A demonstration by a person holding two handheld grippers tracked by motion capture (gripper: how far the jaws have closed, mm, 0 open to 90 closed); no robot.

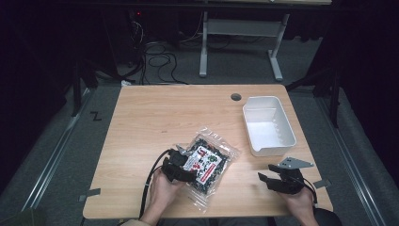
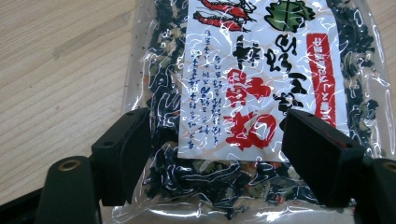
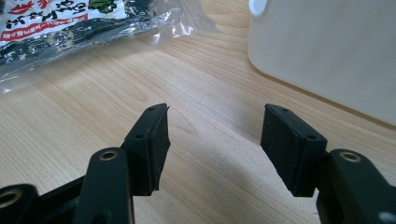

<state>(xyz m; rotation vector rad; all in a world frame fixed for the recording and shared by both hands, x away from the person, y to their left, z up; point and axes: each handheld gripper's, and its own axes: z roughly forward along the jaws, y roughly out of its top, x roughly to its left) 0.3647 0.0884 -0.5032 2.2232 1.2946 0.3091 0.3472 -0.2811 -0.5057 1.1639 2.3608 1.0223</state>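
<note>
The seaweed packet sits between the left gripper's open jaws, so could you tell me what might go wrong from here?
1. The left gripper has its jaws spread over the seaweed packet; the glossy, crinkled film could slip or crush the dried contents when it shuts.
2. The packet is wide and floppy, so gripped at one end it may sag or swing.
3. The white plastic tub looks barely larger than the packet, which may catch on its rim.
</note>
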